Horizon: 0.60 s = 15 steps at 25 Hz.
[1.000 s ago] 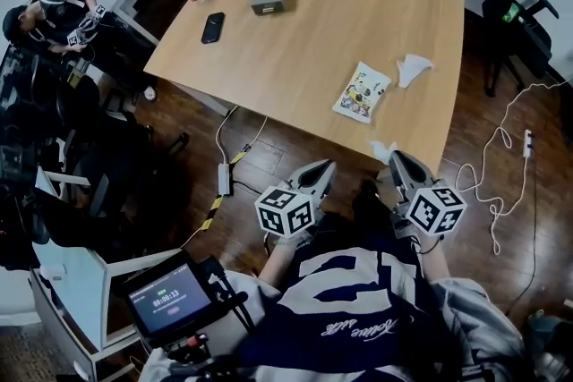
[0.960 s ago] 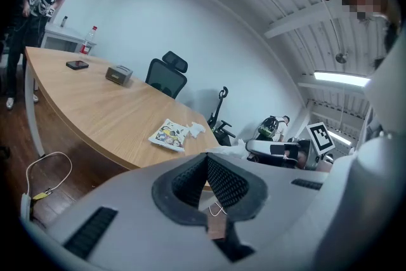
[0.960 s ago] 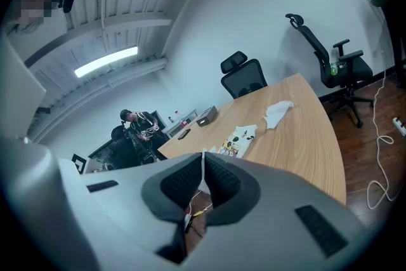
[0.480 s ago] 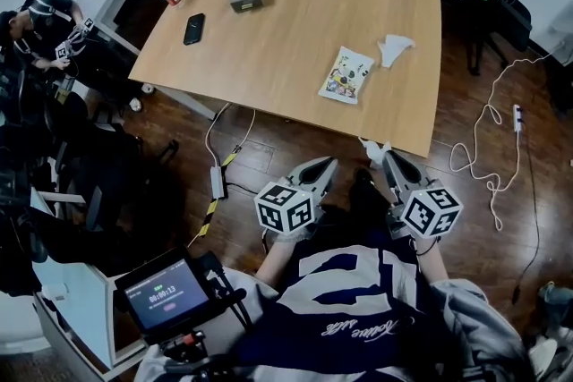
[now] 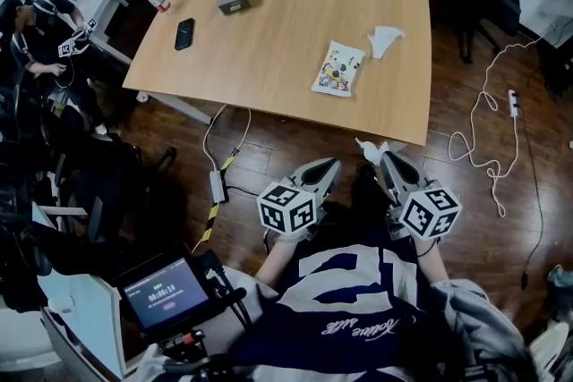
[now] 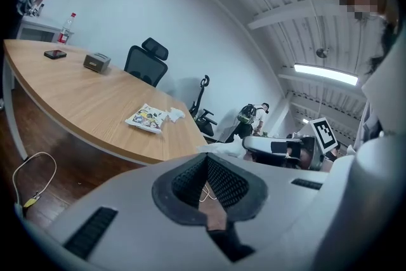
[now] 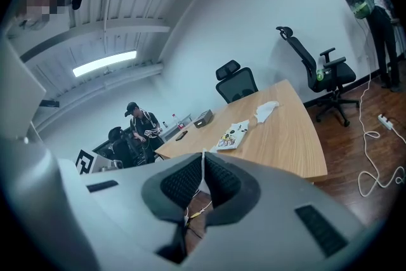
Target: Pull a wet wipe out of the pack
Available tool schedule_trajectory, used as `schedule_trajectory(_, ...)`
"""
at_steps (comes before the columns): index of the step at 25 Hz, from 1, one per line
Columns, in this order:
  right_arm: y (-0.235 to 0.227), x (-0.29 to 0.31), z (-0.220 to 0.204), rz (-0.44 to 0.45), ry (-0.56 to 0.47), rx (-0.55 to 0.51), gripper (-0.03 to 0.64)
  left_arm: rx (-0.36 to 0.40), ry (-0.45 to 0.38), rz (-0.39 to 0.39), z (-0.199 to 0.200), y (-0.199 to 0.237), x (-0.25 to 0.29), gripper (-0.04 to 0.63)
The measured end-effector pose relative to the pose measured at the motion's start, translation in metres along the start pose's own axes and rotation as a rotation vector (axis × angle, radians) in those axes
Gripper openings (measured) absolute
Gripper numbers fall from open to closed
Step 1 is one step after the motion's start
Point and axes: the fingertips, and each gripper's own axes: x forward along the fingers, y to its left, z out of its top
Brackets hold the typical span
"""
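Pinching one wet wipe (image 5: 368, 146), right tool (image 5: 385, 157) is closed; left tool (image 5: 328, 165) closed, empty; one pack (image 5: 337, 69), second wipe (image 5: 387, 38) on table (image 5: 269, 40).

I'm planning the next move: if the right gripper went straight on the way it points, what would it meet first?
Probably the table's near edge, ahead of the pack, though depth is unclear. The right gripper holds a wipe at its tip.

Wipe (image 5: 369, 147) partly hidden between right gripper (image 5: 387, 159) jaws; pack (image 5: 337, 69) print unreadable.
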Motion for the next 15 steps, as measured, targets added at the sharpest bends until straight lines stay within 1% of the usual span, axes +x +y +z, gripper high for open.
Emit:
schedule_trajectory(3, 0.001, 0.002, -0.001, 0.002, 0.004, -0.014, 0.006, -0.004, -0.007, 0.007, 0.001, 0.004, -0.001, 0.002)
schedule_trajectory(10, -0.013, 0.012, 0.002, -0.005, 0.013, -0.022, 0.006, -0.015, -0.026, 0.022, 0.007, 0.016, 0.009, 0.003)
schedule_trajectory(15, -0.019, 0.011, 0.008, -0.013, 0.013, -0.024, 0.006, -0.012, -0.023, 0.017, 0.011, 0.014, 0.015, 0.003)
